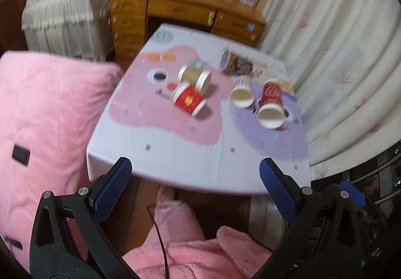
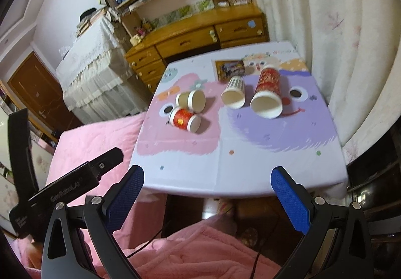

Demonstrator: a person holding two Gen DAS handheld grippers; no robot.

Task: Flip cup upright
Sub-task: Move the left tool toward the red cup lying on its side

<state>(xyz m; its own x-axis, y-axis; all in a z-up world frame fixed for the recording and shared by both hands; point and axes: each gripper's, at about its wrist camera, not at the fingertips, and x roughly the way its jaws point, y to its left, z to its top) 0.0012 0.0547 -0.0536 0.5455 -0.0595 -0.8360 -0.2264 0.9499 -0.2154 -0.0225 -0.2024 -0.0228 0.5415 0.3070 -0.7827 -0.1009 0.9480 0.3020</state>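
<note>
Several paper cups lie on their sides on a small table (image 1: 175,153) with a pink and purple cartoon cloth. A short red cup (image 1: 188,100) (image 2: 184,119) lies next to a tan cup (image 1: 194,77) (image 2: 191,100). A white striped cup (image 1: 241,92) (image 2: 233,93) and a tall red cup (image 1: 270,103) (image 2: 267,93) lie with mouths toward me. A dark printed cup (image 1: 235,63) (image 2: 230,69) lies at the back. My left gripper (image 1: 195,173) and right gripper (image 2: 208,178) are open and empty, held before the table's near edge.
A pink bed cover (image 1: 50,108) lies left of the table. A wooden desk (image 1: 180,10) with shelves stands behind it. White curtains (image 1: 338,53) hang to the right. My pink-clad lap (image 1: 180,241) is below. The left gripper's body (image 2: 62,193) shows in the right wrist view.
</note>
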